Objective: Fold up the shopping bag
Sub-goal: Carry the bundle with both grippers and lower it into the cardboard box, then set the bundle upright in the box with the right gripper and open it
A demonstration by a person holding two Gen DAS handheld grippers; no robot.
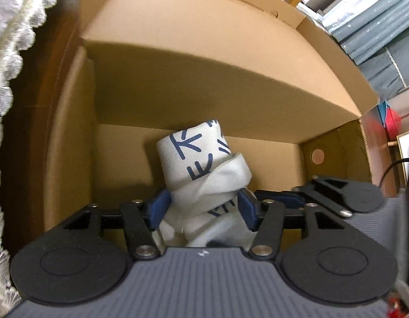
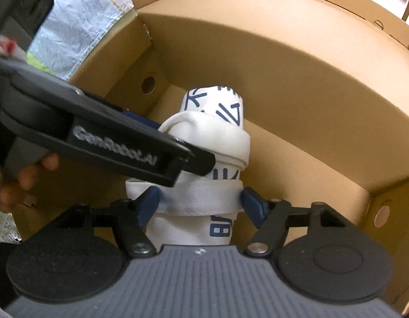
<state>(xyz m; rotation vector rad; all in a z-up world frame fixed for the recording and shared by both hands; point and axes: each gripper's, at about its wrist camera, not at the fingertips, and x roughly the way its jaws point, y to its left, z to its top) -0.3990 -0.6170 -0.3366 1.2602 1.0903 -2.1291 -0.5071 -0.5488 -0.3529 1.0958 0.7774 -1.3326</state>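
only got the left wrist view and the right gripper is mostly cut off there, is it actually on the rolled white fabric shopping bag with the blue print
Observer: Yes. The right gripper straddles the rolled white fabric shopping bag near its lower end, with a blue pad against each side.
Operator: anything wrapped round the roll down there
Observer: A flat white strap crosses the roll, level with those pads.
Operator: and where does my left gripper sit from that side
Observer: The left gripper comes in from the left of the right wrist view, above the right one, with its tip over the roll's middle.
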